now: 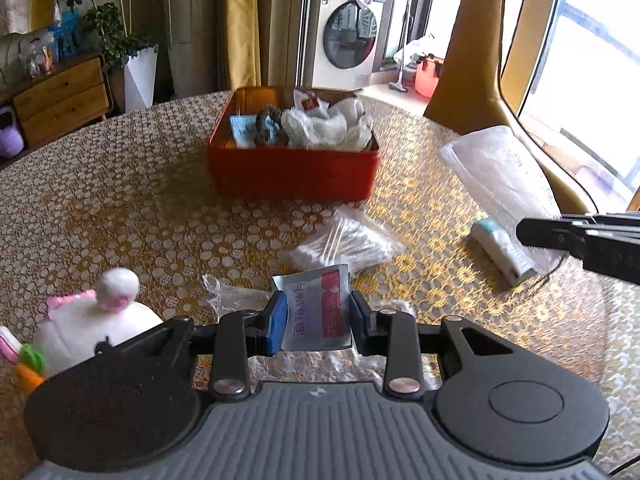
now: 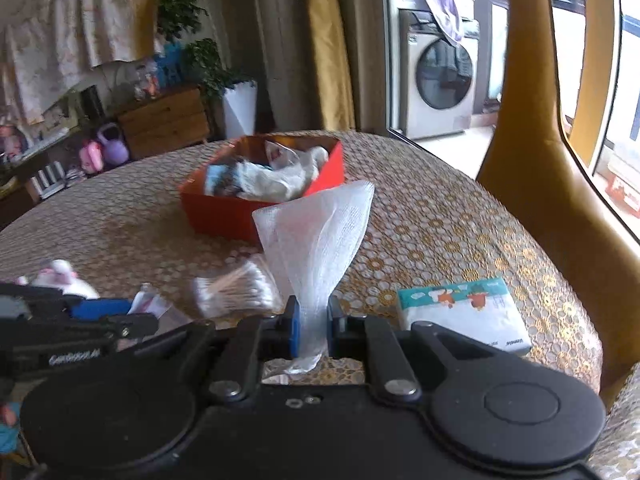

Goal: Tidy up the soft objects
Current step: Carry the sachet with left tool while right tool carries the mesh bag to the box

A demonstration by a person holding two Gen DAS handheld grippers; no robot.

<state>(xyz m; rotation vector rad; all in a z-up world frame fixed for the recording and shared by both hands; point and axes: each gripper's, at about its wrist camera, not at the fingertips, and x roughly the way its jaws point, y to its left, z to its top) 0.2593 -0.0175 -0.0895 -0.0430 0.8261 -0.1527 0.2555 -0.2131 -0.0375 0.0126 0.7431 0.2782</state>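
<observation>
My left gripper (image 1: 319, 320) is shut on a silver alcohol-wipe packet (image 1: 316, 308) with red print, held above the table. My right gripper (image 2: 313, 330) is shut on a white gauze piece (image 2: 316, 236) that fans upward above the fingers. A red box (image 1: 294, 172) at mid-table holds white cloths, a blue pack and a dark fuzzy item; it also shows in the right wrist view (image 2: 224, 210). A bag of cotton swabs (image 1: 348, 240) lies in front of the box. A small tissue pack (image 2: 464, 312) lies on the table to the right.
A white plush toy (image 1: 96, 320) with a pink bow lies at the left. A clear plastic bag (image 1: 500, 172) lies at the right near a yellow chair (image 1: 472, 60). Crumpled clear wrap (image 1: 232, 294) lies under the left gripper. The table's edge curves behind the box.
</observation>
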